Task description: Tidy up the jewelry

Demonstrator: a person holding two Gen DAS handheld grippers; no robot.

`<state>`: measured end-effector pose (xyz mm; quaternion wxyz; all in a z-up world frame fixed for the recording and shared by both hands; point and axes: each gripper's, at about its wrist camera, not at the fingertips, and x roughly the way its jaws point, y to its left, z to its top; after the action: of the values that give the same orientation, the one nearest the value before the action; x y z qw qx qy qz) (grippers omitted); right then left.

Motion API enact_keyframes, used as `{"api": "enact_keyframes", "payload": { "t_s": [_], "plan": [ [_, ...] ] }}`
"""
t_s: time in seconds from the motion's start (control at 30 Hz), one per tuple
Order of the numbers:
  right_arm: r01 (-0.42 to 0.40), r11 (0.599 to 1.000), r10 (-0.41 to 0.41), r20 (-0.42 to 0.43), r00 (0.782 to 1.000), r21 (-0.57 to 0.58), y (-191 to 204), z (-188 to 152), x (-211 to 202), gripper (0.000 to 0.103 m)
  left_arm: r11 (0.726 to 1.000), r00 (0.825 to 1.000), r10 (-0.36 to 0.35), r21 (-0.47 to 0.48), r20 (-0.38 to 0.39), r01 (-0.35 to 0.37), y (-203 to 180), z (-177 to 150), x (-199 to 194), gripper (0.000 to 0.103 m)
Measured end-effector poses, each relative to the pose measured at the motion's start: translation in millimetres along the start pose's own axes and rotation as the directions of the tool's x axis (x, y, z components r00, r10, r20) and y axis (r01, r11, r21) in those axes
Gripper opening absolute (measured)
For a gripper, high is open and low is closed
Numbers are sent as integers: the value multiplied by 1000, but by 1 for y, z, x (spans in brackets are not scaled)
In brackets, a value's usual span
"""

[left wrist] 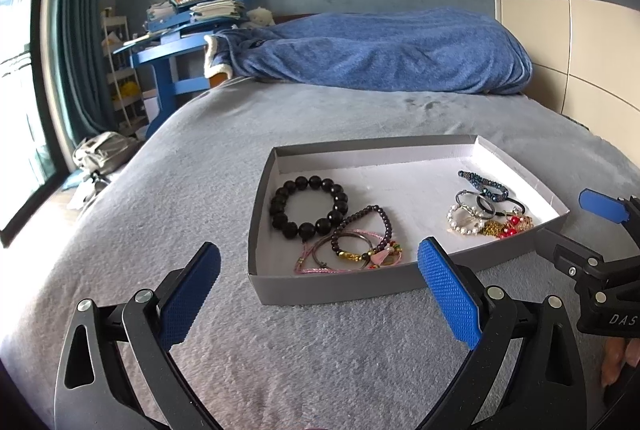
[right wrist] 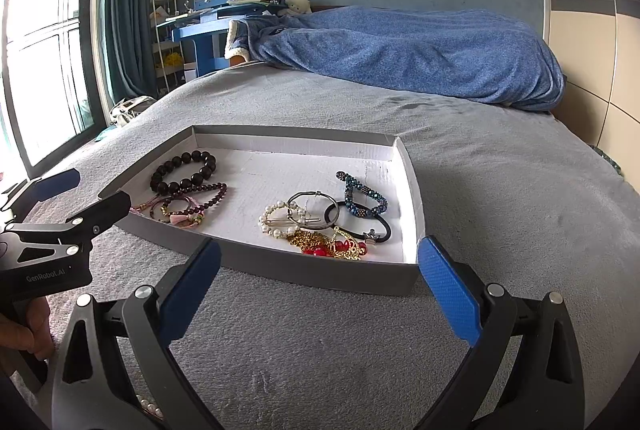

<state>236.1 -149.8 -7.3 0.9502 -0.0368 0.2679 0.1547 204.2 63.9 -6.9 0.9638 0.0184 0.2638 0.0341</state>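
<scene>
The jewelry lies in a flat grey box [right wrist: 224, 262] with a white floor, and the box sits on a bed with a grey cover [right wrist: 500, 189]. At the left end of the box is a bracelet of big dark beads [left wrist: 308, 207]. Just beside it, toward the front, is a bracelet of small purple beads [left wrist: 362, 226] tangled with thin pink cords [left wrist: 320, 262] and a small gold charm. At the right end is another little heap, well apart from the first one. It has a blue beaded bracelet [right wrist: 362, 195], a silver ring [right wrist: 306, 209], a black hair tie [right wrist: 360, 226], a pearl piece [right wrist: 276, 218], a gold chain [right wrist: 312, 240] and some red beads [right wrist: 320, 250], all touching or lying across each other. The middle of the box floor is bare. The left hand-held gripper [left wrist: 320, 290] hangs just in front of the box, near the left heap, with its blue pads spread wide and nothing between them. The right hand-held gripper [right wrist: 320, 290] hangs in front of the right end of the box, also spread wide and holding nothing. A few small pearls [right wrist: 150, 406] show at the bottom edge of the right view. Far back on the bed lies a rumpled blue blanket [left wrist: 380, 49]. Past it stands a blue desk [left wrist: 176, 49] piled with books, next to a green curtain [right wrist: 124, 1] and a window [right wrist: 44, 29].
</scene>
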Motion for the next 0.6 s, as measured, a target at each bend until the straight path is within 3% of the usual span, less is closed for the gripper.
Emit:
{"api": "enact_keyframes", "payload": {
  "t_s": [0.6],
  "plan": [
    [2, 1000, -2, -2, 1000, 7, -1, 0, 1, 97, 1000, 1000, 0, 0, -1, 0, 0, 0, 0, 98]
  ]
}}
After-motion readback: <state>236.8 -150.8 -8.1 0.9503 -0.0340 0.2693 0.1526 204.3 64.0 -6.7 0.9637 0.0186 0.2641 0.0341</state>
